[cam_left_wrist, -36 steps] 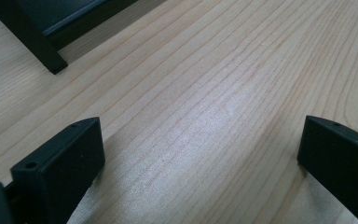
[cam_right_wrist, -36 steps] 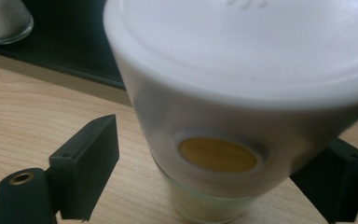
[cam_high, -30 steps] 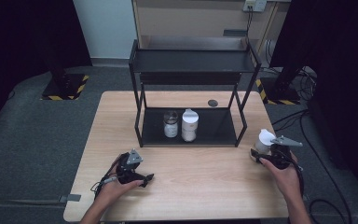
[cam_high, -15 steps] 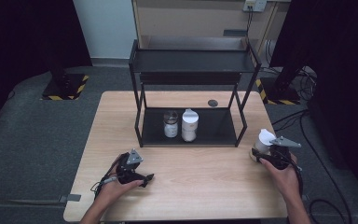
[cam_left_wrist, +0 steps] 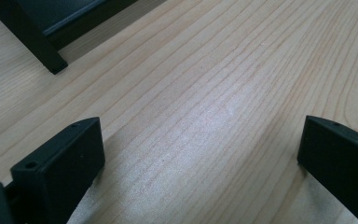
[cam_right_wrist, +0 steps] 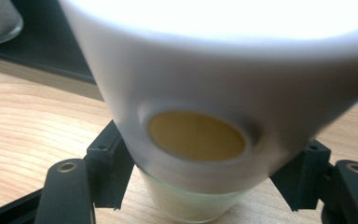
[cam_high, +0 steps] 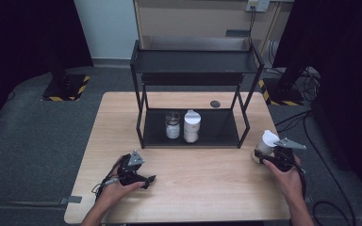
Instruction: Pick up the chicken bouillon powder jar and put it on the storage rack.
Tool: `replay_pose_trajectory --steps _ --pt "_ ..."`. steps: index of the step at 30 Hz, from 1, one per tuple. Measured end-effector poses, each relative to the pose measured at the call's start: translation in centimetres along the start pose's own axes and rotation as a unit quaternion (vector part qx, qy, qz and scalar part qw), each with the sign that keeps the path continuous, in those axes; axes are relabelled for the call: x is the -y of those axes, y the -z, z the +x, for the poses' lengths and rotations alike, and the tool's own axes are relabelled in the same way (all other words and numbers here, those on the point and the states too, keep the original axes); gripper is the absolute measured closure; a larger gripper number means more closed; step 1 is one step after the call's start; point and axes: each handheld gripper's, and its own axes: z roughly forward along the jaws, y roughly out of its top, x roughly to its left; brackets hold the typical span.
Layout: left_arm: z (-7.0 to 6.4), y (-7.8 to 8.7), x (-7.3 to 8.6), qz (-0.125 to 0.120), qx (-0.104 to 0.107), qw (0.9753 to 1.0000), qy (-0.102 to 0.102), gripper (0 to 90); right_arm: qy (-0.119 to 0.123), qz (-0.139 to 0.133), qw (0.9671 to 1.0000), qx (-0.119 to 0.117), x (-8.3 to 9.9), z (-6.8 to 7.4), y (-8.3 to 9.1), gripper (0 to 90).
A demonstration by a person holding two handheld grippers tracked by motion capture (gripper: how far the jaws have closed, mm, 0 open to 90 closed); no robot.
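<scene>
- High view: the right gripper (cam_high: 269,157) is clamped on a white-capped glass jar (cam_high: 266,143) standing on the bench (cam_high: 198,188), just off the front right leg of the black shelf rack (cam_high: 193,80). Two similar jars stand on the rack's lower shelf, one clear-lidded (cam_high: 172,125), one white-capped (cam_high: 191,126).
- The left gripper (cam_high: 141,178) rests on the bench, well in front of the rack's left front leg.
- Left gripper view: the jaws stand wide apart over bare wood, holding nothing.
- Right gripper view: the jaws pinch the jar (cam_right_wrist: 191,200) low on its glass body, under the wide white cap (cam_right_wrist: 223,70). I'd call it stiff, smooth and breakable, fairly light; the low glass section is the sensible hold, with a firm squeeze against slipping.
- Against the picture a second back, both grippers and the jar sit practically where they were.
</scene>
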Motion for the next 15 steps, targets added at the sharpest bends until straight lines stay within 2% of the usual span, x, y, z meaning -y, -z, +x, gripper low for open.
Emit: replay_pose_trajectory --steps 7,15 --pt "0.0 0.0 0.0 0.0 0.0 1.0 0.0 0.0 0.025 0.009 0.9995 -0.02 -0.8 1.3 0.4 31.4" --pt "0.0 0.0 0.0 0.0 0.0 1.0 0.0 0.0 0.056 0.016 0.997 -0.05 -1.4 3.3 0.6 31.4"
